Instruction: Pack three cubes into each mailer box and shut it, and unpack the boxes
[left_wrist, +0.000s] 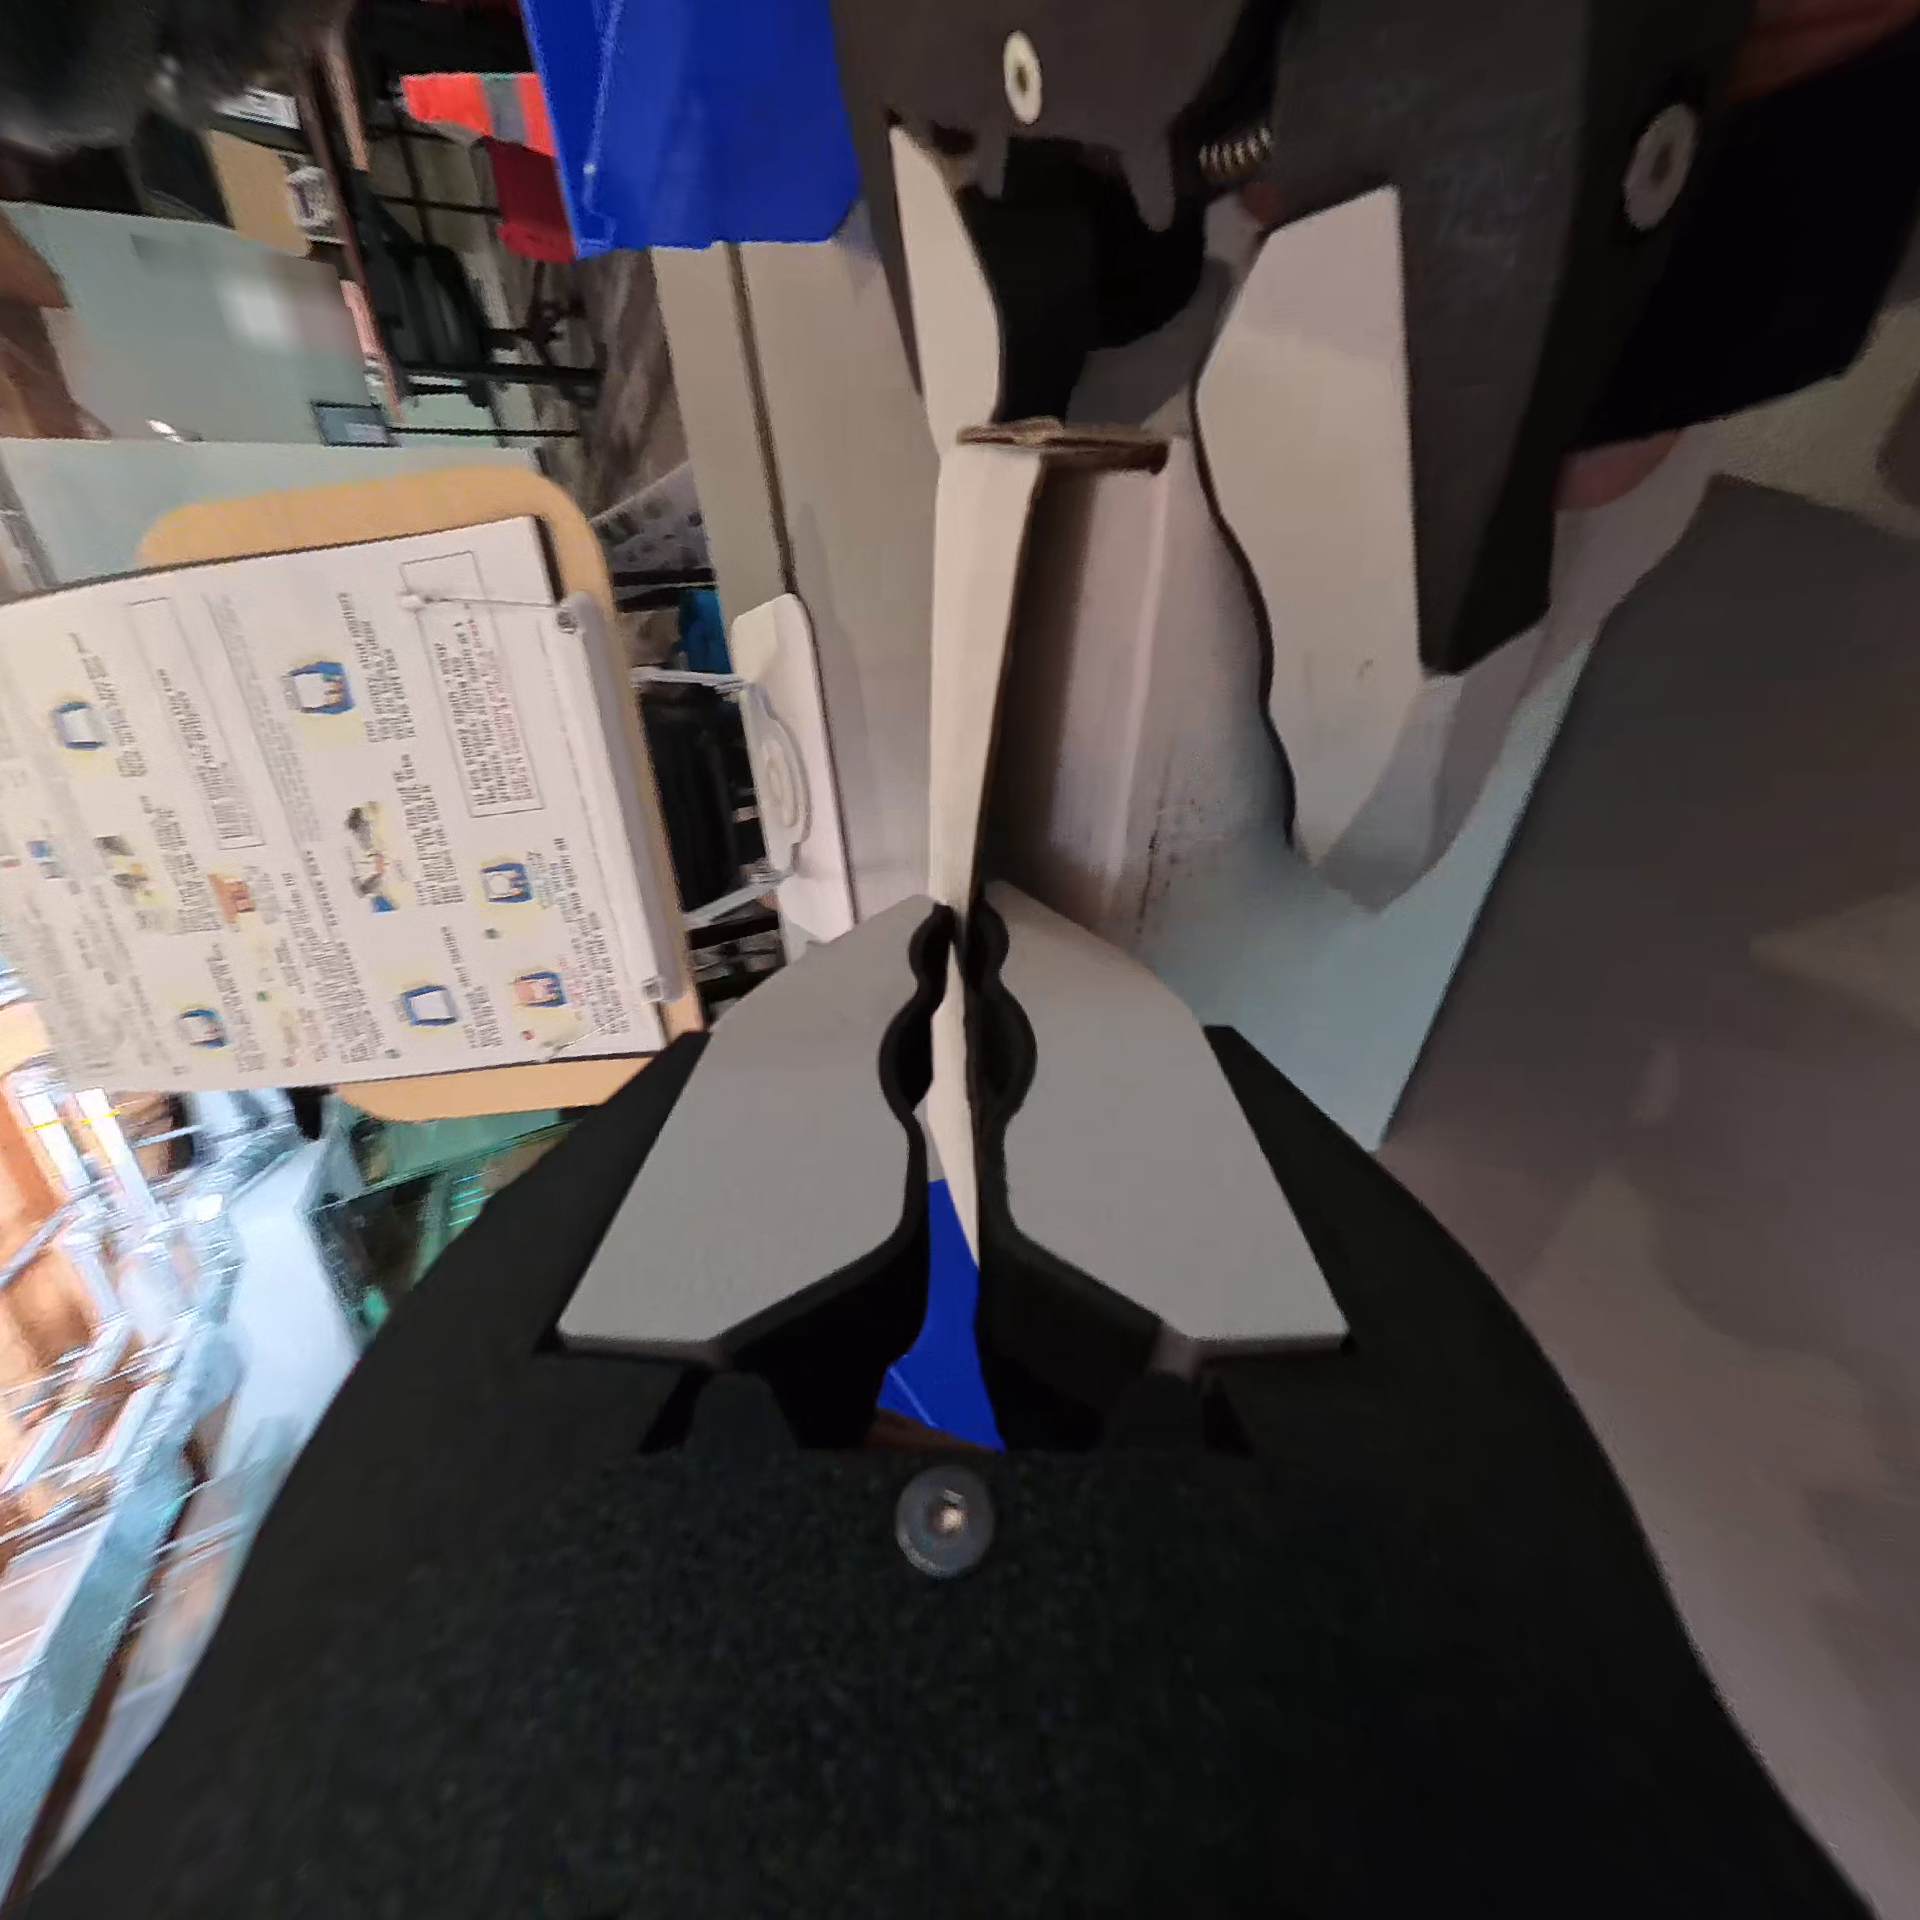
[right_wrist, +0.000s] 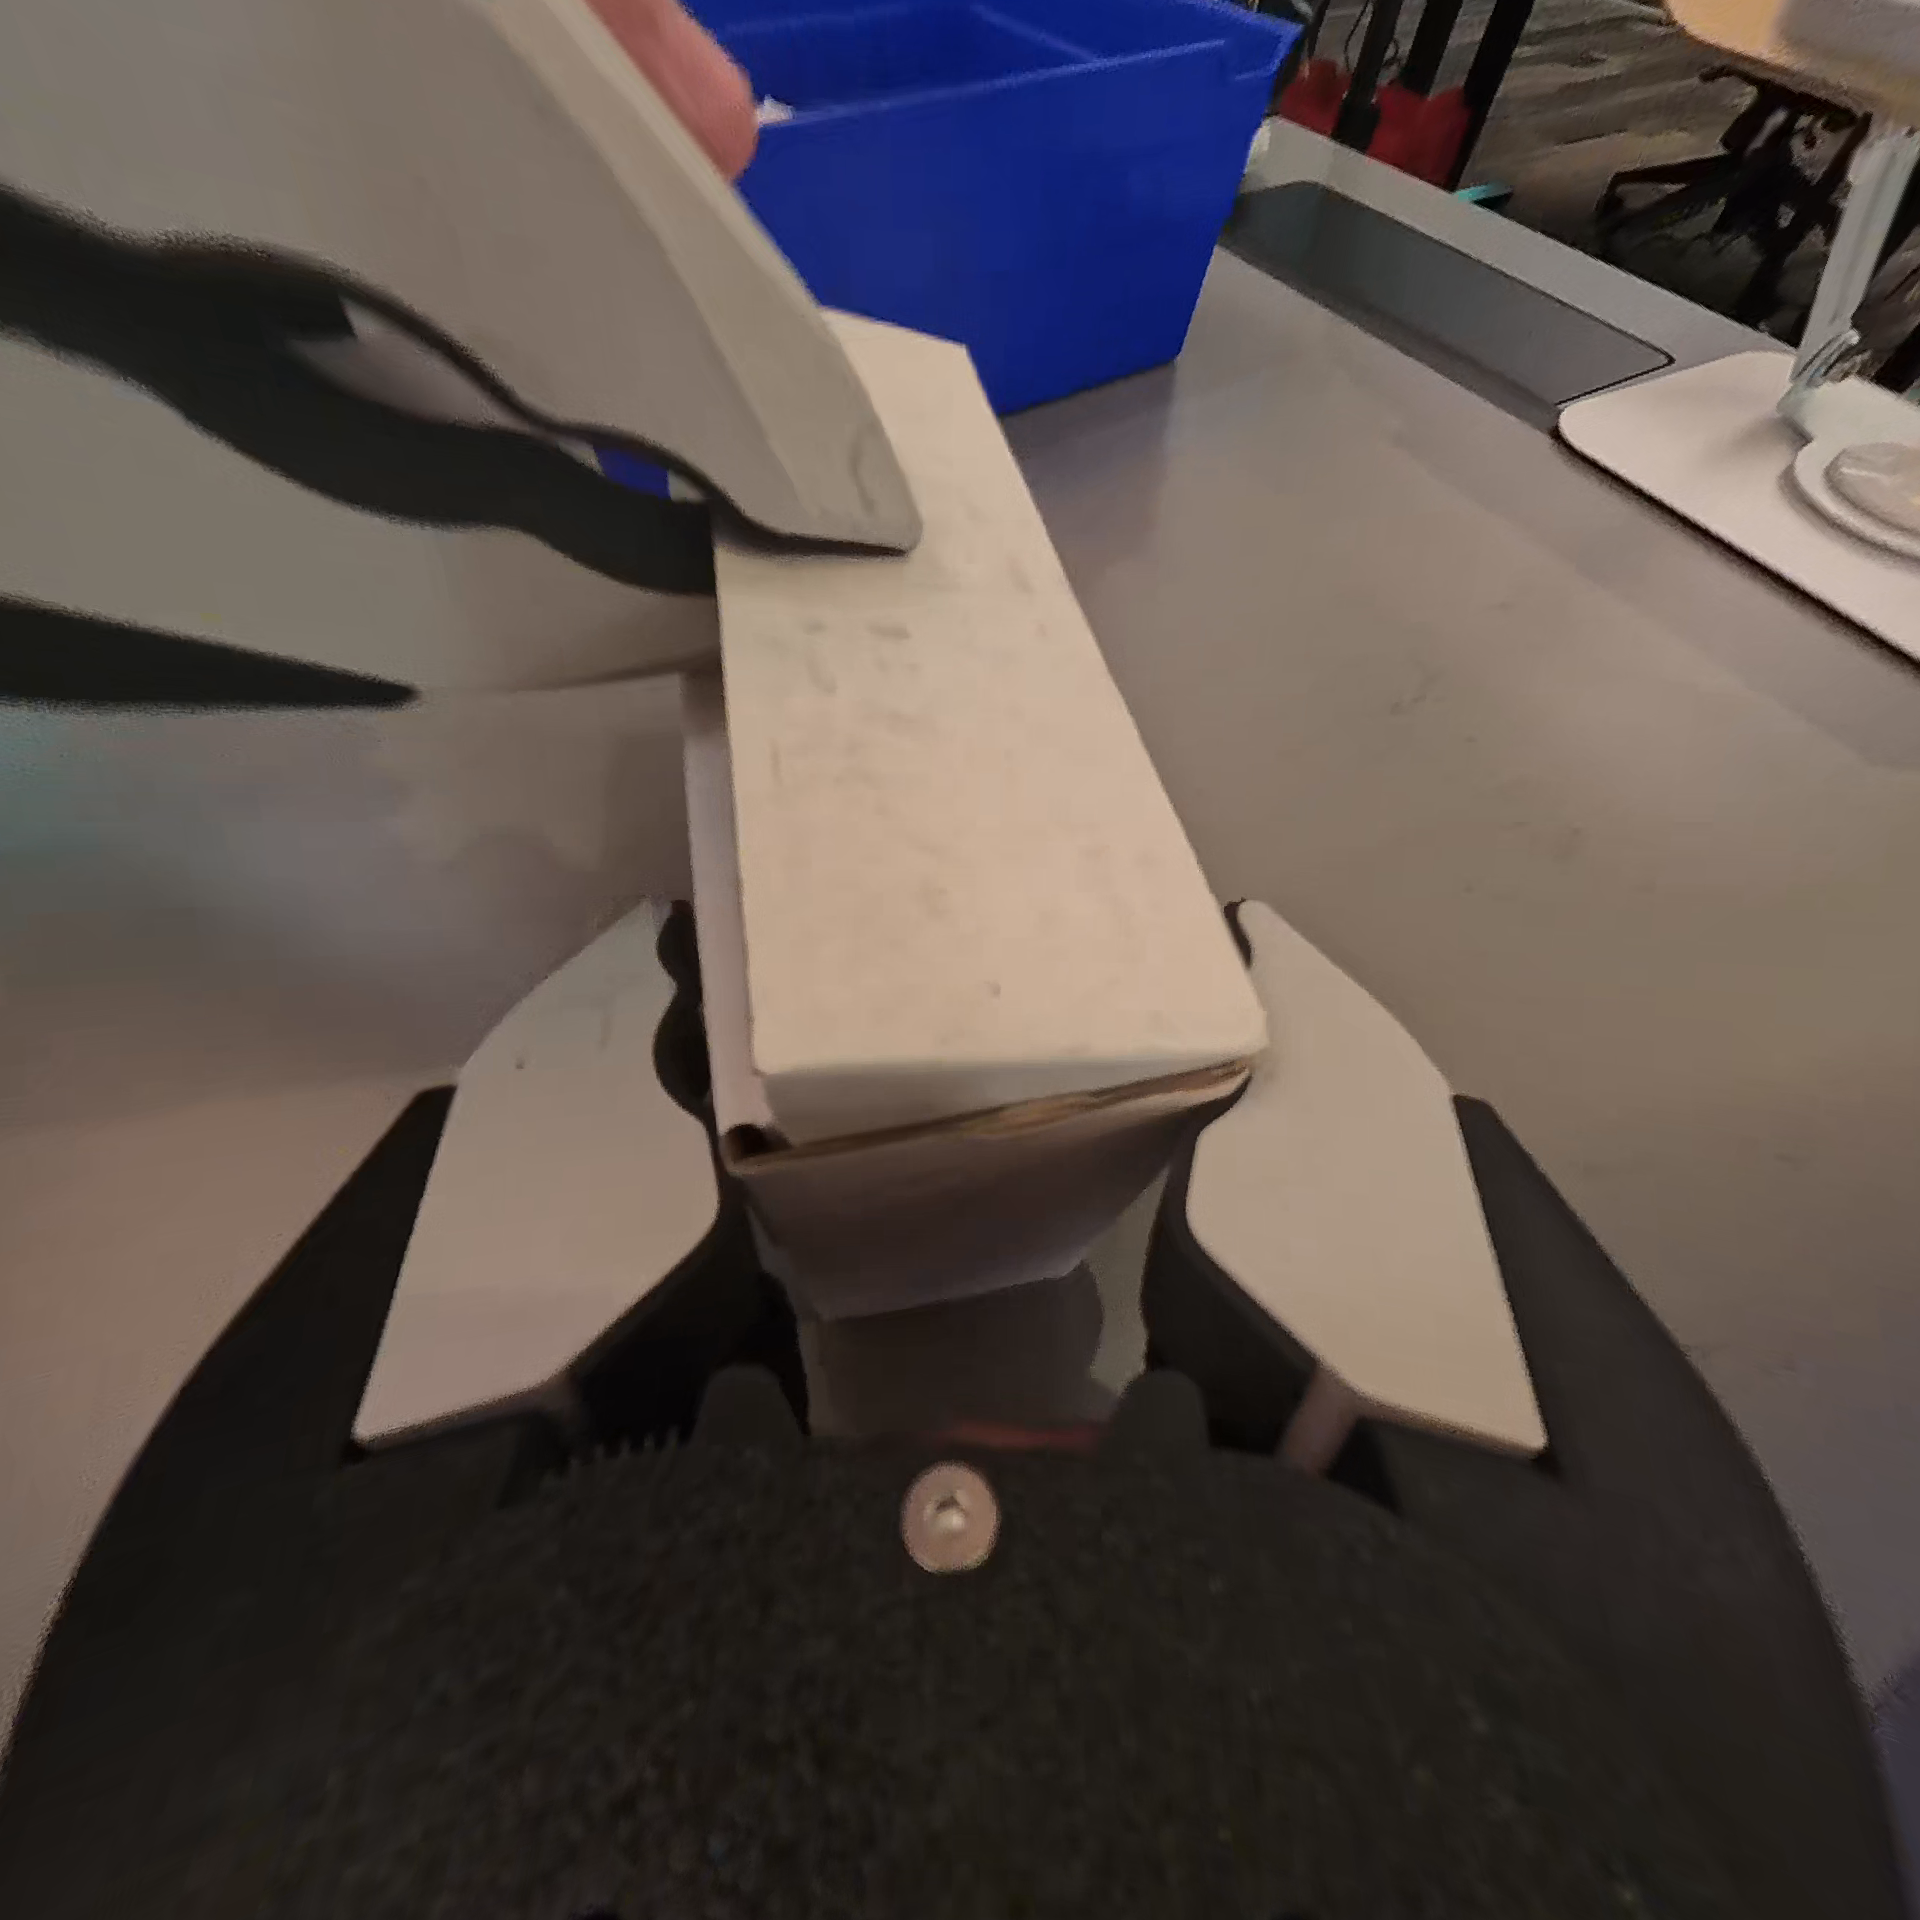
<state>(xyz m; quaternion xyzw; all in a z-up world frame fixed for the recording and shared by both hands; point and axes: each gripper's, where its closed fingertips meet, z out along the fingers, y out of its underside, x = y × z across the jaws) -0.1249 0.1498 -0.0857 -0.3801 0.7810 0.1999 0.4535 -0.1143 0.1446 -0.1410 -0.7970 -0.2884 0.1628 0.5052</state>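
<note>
A white mailer box (right_wrist: 935, 779) lies on the grey table (right_wrist: 1455, 779), lengthwise ahead of my right gripper (right_wrist: 956, 914). The right gripper is open. The box's near end stands between its pads without being squeezed. My left gripper (left_wrist: 958, 925) is shut on the thin white lid flap (left_wrist: 961, 727) of the box, edge-on between its pads. In the right wrist view the left gripper (right_wrist: 790, 530) reaches in from the upper left, at the box's far left edge. In the left wrist view the right gripper (left_wrist: 1091, 395) straddles the box's other end. No cube shows.
A blue bin (right_wrist: 997, 208) stands just behind the box and also shows in the left wrist view (left_wrist: 707, 114). A clipboard with a printed sheet (left_wrist: 312, 810) stands to the left. A white stand base (right_wrist: 1766, 488) sits at the right edge of the table. The gap from one gripper's tips to the other's is roughly 6 centimetres.
</note>
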